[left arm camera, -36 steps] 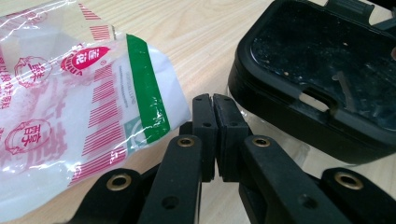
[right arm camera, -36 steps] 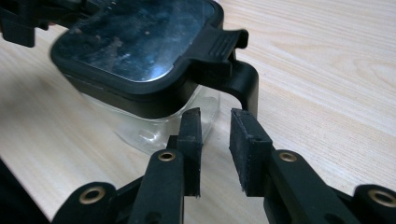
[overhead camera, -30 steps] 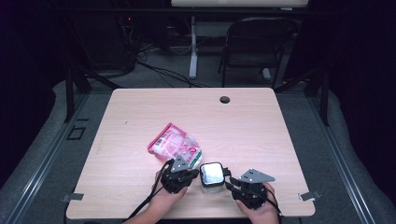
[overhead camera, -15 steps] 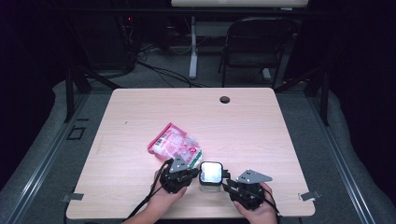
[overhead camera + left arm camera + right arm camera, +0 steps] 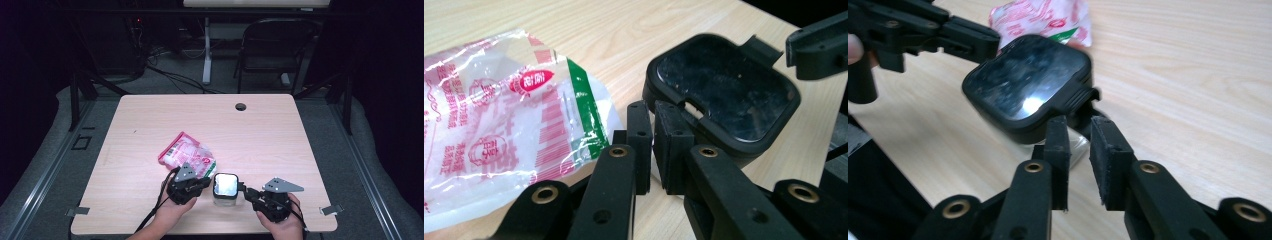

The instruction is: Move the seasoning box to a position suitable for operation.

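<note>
The wooden table (image 5: 280, 130) carries the whole scene, with a round cable hole (image 5: 241, 106) near its 12 o'clock edge. The work in hand looks like opening the clear square jar (image 5: 225, 187) with the black lid (image 5: 724, 95), which stands near the table's 6 o'clock edge, between the two grippers. By my reading this is an early stage: the lid is on and seated flat, so unlatching, lifting it off and any filling from the packet remain. The pink-and-white plastic snack packet (image 5: 187, 155) lies flat at about 10 o'clock from the jar, just beside it and clear of the lid. The left gripper (image 5: 653, 145) sits at the jar's 9 o'clock, its jaws nearly together, a thin slit between them, holding nothing, tips just at the lid's rim. The right gripper (image 5: 1082, 160) waits at 3 o'clock, jaws narrow and just closing further, with the lid's small latch tab (image 5: 1087, 97) just ahead of them, not yet pinched. Nothing blocks either approach.
</note>
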A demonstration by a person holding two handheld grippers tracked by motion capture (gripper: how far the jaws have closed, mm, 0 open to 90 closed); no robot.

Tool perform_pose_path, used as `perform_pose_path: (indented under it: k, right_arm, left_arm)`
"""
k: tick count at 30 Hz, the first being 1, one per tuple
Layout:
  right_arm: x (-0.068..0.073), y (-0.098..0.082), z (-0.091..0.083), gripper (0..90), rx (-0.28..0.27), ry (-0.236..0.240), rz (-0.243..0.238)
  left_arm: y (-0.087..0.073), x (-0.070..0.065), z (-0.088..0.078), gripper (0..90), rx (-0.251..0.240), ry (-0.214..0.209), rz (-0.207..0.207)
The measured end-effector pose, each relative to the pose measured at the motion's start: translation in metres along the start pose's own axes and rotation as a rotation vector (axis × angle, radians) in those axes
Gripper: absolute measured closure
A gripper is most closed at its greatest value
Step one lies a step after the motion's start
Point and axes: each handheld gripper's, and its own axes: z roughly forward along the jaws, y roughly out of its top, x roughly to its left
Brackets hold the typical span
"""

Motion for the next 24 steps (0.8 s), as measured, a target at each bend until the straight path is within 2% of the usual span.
perform_pose_path:
  k: [6, 13, 24]
  right_arm:
    - [-0.004, 0.01, -0.001, 82.2, -0.02, -0.019, 0.037]
    - [0.002, 0.019, 0.008, 82.4, -0.024, -0.015, 0.03]
    - [0.001, 0.021, 0.014, 83.6, -0.027, -0.018, 0.034]
  left_arm:
    - [0.003, 0.0, -0.003, 86.1, -0.009, -0.012, 0.012]
    - [0.001, -0.003, -0.002, 86.9, 0.009, -0.014, 0.03]
    - [-0.003, -0.004, -0.002, 86.7, 0.029, -0.052, 0.035]
